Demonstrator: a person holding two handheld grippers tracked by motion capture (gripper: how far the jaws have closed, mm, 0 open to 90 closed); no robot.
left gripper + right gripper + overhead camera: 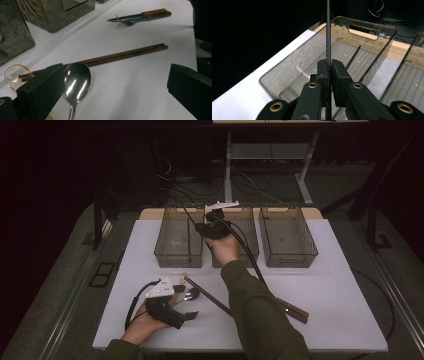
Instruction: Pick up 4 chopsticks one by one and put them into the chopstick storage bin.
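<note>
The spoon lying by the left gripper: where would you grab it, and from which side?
Grip the spoon by its thin handle, just below the bowl, coming straight down from above. It lies flat on the white table, and the rounded, shiny bowl would likely slip between flat jaws. The left gripper already stands open around it.

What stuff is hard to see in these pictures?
- Right gripper: shut on a thin dark rod; the right gripper view's top edge cuts the rod off.
- Spoon: handle cut off by the left gripper view's bottom edge.
- Chopsticks: in the high view, the sleeve hides their far end.
</note>
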